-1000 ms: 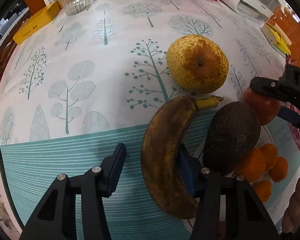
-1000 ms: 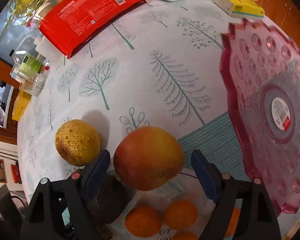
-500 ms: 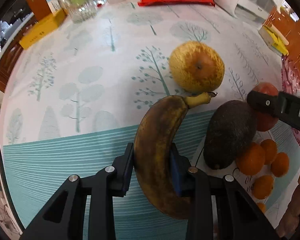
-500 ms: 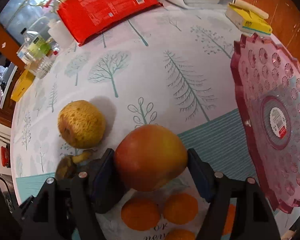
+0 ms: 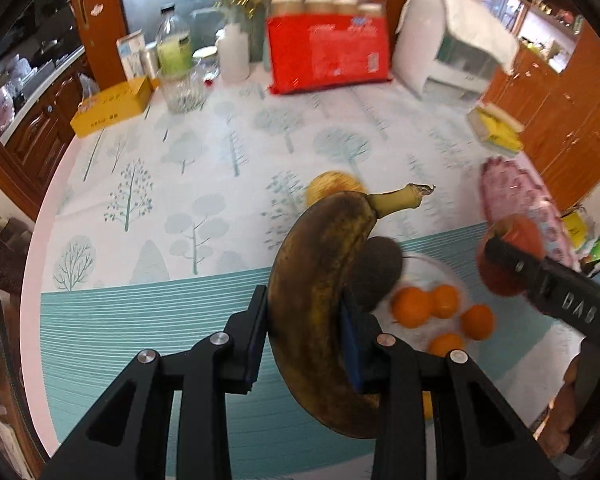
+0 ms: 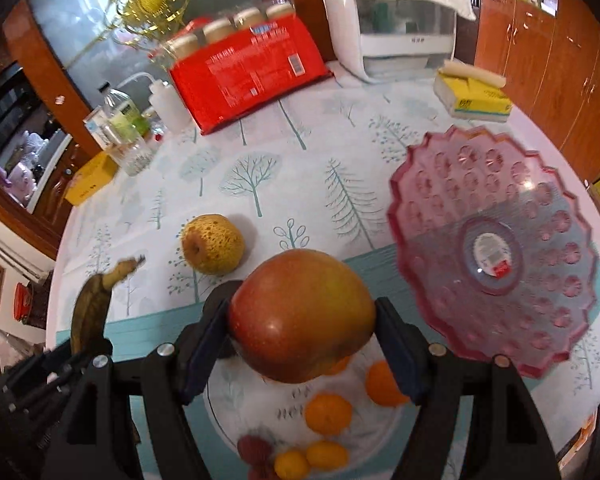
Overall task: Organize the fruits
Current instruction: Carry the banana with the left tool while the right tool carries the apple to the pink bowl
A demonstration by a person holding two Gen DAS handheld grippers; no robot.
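Note:
My left gripper [image 5: 306,340] is shut on a brown overripe banana [image 5: 320,292] and holds it above the table; the banana also shows in the right wrist view [image 6: 90,308]. My right gripper [image 6: 300,340] is shut on a red-yellow mango [image 6: 302,314], lifted above the table; it also shows in the left wrist view [image 5: 508,256]. A yellow pear [image 6: 212,244] sits on the tablecloth. A dark avocado [image 5: 380,276] and several small oranges [image 5: 414,306] lie on a white sheet below. A pink scalloped plate [image 6: 496,248] lies to the right.
At the table's far edge stand a red package [image 6: 248,72], a white appliance [image 6: 396,40], bottles and a glass jar [image 6: 130,148], a yellow box [image 5: 110,106] and a yellow sponge pack [image 6: 474,96]. Wooden cabinets stand to the right.
Both grippers have risen from the table, the left lifting the banana and the right lifting the mango. The avocado, pear and oranges stayed where they were.

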